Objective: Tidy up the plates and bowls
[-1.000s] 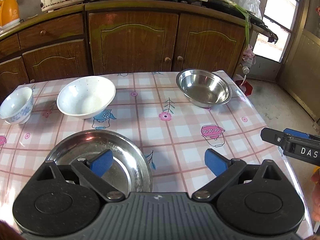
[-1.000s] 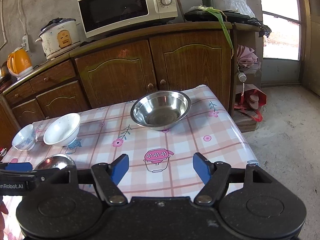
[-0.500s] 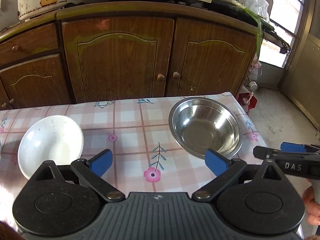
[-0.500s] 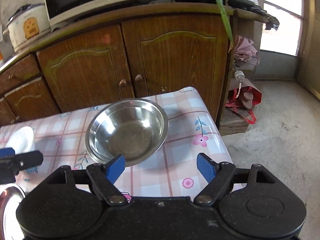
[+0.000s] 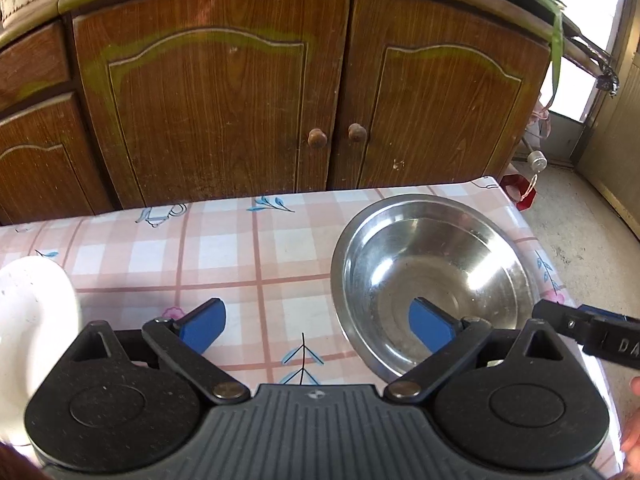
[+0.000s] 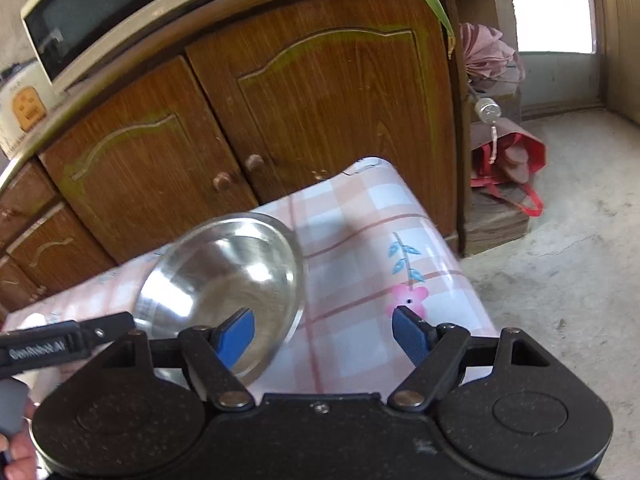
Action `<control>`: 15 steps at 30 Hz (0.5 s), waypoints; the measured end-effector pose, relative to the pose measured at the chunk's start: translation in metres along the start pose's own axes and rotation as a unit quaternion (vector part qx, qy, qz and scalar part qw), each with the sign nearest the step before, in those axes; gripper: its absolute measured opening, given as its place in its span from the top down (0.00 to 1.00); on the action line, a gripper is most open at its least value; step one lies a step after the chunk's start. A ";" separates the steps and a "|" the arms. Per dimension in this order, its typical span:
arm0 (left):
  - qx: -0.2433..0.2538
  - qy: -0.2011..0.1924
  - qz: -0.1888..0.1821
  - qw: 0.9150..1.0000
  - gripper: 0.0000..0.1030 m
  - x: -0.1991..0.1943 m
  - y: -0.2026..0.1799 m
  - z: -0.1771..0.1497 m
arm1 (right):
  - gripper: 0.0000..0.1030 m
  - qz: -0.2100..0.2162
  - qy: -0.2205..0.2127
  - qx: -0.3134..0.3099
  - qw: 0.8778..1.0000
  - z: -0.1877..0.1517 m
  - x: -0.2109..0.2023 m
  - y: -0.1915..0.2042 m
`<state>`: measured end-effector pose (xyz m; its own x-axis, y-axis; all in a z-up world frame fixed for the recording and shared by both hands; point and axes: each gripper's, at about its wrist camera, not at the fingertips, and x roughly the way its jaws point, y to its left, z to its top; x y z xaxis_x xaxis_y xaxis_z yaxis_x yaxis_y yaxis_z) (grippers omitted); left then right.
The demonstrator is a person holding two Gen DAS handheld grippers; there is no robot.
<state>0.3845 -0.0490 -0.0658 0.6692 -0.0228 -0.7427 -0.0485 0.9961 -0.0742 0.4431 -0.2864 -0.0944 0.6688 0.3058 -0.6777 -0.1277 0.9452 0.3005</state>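
A steel bowl point(image 5: 432, 272) point(image 6: 224, 268) stands upright near the far right corner of the checked table point(image 5: 240, 248). My left gripper point(image 5: 318, 326) is open, and the bowl's left rim lies between its fingers, untouched. My right gripper point(image 6: 322, 334) is open with its jaws closing. The bowl's right rim is between them, one finger over the bowl's inside and one outside, and the pads do not press on it. Each gripper's tip shows at the edge of the other's view, the right gripper point(image 5: 580, 328) and the left gripper point(image 6: 60, 344). A white bowl point(image 5: 32, 320) sits at the left.
Brown cupboard doors point(image 5: 224, 112) stand just behind the table. A microwave point(image 6: 100, 12) and a rice cooker point(image 6: 20, 108) sit on the counter above. The table's right edge point(image 6: 460, 280) drops to a concrete floor, where a red bag point(image 6: 512, 160) lies beside the cupboard.
Both grippers have moved forward and down to the steel bowl, which now fills more of each view. The steel plate and small patterned bowl have left the left wrist view.
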 end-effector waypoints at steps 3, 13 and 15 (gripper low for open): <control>-0.002 -0.004 -0.002 1.000 0.02 0.006 -0.001 0.001 | 0.20 -0.005 -0.005 0.005 1.000 -0.001 0.007 -0.003; 0.012 0.004 0.000 1.000 0.04 0.028 -0.005 0.007 | 0.21 0.054 0.010 0.045 0.997 -0.006 0.027 -0.005; 0.019 0.007 -0.003 1.000 0.10 0.032 -0.008 0.007 | 0.31 0.059 0.020 0.045 0.997 -0.010 0.033 -0.001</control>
<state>0.4115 -0.0569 -0.0839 0.6595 -0.0301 -0.7511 -0.0153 0.9985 -0.0535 0.4576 -0.2760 -0.1237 0.6231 0.4205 -0.6595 -0.1367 0.8888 0.4375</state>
